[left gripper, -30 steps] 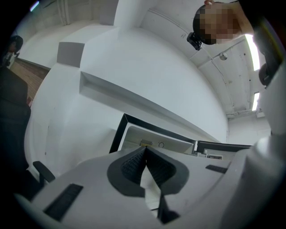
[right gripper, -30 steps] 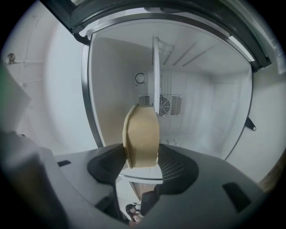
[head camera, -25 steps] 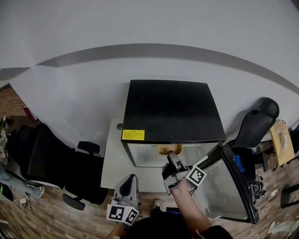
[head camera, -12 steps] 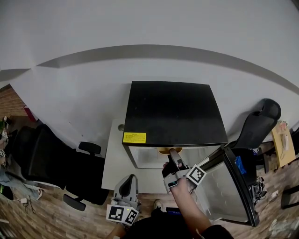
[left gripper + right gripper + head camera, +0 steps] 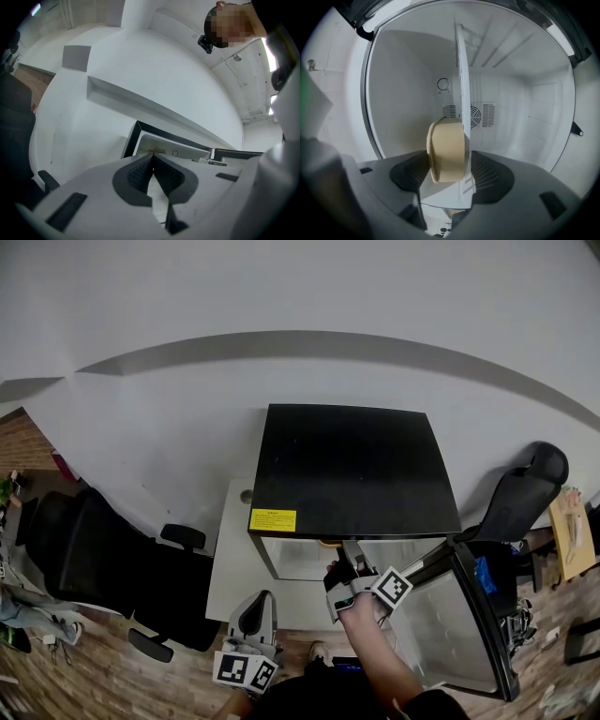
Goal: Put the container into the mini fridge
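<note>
The black-topped mini fridge [image 5: 352,465] stands on a low white table, its door [image 5: 459,624] swung open to the right. A tan container [image 5: 447,150] rests on the white shelf [image 5: 461,84] inside; from the head view only a sliver [image 5: 328,543] shows under the top edge. My right gripper [image 5: 352,554] reaches into the opening. Its jaws are opening, the container sits between them [image 5: 452,176], and both pads stand clear of it. My left gripper [image 5: 261,598] hangs low in front of the table, shut and empty [image 5: 152,161].
A black office chair [image 5: 84,549] stands to the left and another [image 5: 520,493] behind the open door on the right. The white table [image 5: 230,559] juts out to the left of the fridge. Back wall vents [image 5: 480,115] show deep inside the fridge.
The right gripper stays at the fridge opening. The fridge's top edge now hides more of the container in the head view. The left gripper has not moved.
</note>
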The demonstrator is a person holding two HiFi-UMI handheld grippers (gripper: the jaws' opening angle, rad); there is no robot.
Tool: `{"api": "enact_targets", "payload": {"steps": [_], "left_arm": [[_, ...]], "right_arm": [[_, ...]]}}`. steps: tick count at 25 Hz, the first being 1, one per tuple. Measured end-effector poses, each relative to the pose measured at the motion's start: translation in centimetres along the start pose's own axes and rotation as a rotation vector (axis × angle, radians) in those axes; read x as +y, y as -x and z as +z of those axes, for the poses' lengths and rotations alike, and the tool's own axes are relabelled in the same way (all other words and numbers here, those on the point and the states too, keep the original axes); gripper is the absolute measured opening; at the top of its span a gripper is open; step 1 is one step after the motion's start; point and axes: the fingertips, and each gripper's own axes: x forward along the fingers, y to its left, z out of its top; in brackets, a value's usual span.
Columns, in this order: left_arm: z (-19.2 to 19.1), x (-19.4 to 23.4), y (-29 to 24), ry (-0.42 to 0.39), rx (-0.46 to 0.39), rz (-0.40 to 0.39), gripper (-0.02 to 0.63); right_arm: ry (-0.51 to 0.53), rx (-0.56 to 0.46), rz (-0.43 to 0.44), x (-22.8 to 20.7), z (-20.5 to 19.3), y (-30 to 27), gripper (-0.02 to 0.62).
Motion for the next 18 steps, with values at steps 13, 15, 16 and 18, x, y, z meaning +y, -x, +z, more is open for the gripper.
{"api": "enact_targets", "payload": {"steps": [13, 15, 16, 18], "left_arm": [[0.3, 1.0, 0.6, -0.002, 0.0, 0.031, 0.008], [0.3, 1.1, 0.8, 0.0, 0.0, 0.035, 0.009], [0.3, 1.1, 0.9, 0.001, 0.0, 0.036, 0.008], [0.4, 1.1, 1.2, 0.002, -0.003, 0.037, 0.008]], "right_arm": [[0.005, -0.005, 0.006, -0.1, -0.1, -2.2, 0.272], [0.0, -0.008, 0.008, -0.1, -0.1, -2.1, 0.27], [-0.002, -0.009, 0.012, 0.0, -0.1, -2.1, 0.27], [-0.001, -0.011, 0.018, 0.1, -0.2, -1.9, 0.272]]}}
